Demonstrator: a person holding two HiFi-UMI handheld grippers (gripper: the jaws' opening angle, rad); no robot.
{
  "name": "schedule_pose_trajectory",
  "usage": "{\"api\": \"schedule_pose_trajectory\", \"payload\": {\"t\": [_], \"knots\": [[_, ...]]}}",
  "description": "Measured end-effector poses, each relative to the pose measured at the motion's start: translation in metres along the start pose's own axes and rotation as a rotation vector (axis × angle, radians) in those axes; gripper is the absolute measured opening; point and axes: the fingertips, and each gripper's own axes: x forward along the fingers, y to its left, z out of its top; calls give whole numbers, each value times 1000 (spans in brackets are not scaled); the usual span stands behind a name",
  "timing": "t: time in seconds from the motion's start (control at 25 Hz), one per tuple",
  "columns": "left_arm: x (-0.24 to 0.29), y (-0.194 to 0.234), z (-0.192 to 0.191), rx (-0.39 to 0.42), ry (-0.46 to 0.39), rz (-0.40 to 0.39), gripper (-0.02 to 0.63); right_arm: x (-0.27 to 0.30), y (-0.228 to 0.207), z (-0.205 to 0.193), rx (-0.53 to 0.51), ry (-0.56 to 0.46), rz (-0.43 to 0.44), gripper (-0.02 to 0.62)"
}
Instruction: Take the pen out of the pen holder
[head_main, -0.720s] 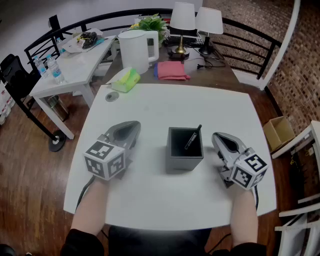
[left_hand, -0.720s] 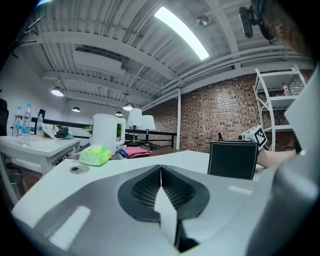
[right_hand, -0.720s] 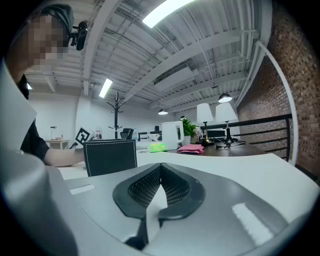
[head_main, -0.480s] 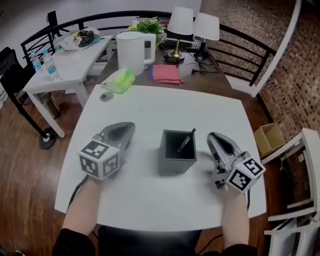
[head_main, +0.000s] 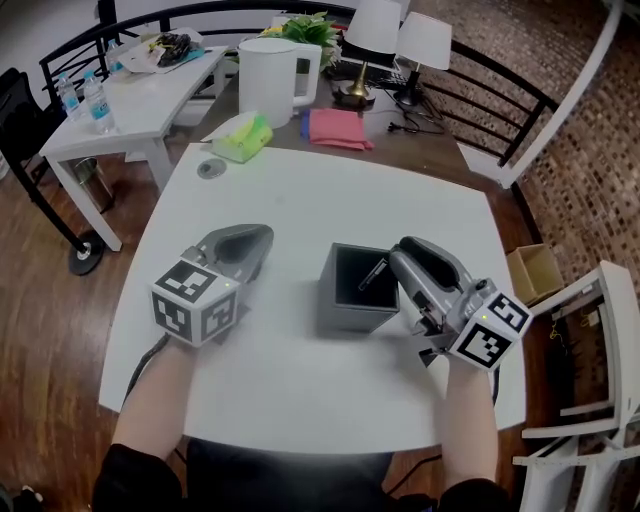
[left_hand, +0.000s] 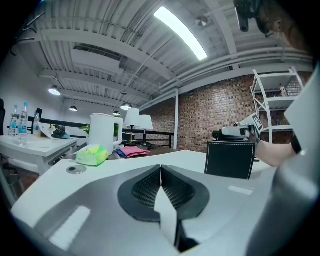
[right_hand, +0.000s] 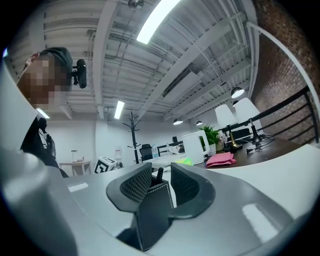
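Observation:
A dark grey square pen holder (head_main: 352, 300) stands in the middle of the white table (head_main: 300, 200), and a black pen (head_main: 372, 273) leans inside it toward its right rim. My right gripper (head_main: 397, 258) is level at the holder's right side, tip at the rim. In the right gripper view its jaws (right_hand: 161, 181) stand open, with the holder's near corner (right_hand: 152, 215) and the pen's top (right_hand: 159, 174) between the pads, untouched. My left gripper (head_main: 255, 240) rests on the table left of the holder, shut and empty (left_hand: 161, 171); the holder (left_hand: 230, 160) shows to its right.
At the table's far edge are a green tissue pack (head_main: 245, 137), a pink cloth (head_main: 335, 128), a white jug (head_main: 270, 80) and two lamps (head_main: 420, 40). A round grommet (head_main: 210, 168) sits in the table top. A white chair (head_main: 600, 330) stands at the right.
My right gripper has moved left and forward, from beside the holder to its right rim, with the pen's top now between its jaws. The left gripper has stayed put.

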Motion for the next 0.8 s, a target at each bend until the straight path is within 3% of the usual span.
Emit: {"api": "schedule_pose_trajectory", "payload": {"t": [0.24,0.48,0.8], "knots": [[0,-3,0,0,0,-14,3,7,7,-2,-19,23,15,112],[1,-3,-1,-1,1,-17,3,10,11,-3,-65,35,5,51],[-1,-3,0,-1,1,-16,4,2,35,40,-31,-78,65,40]]}}
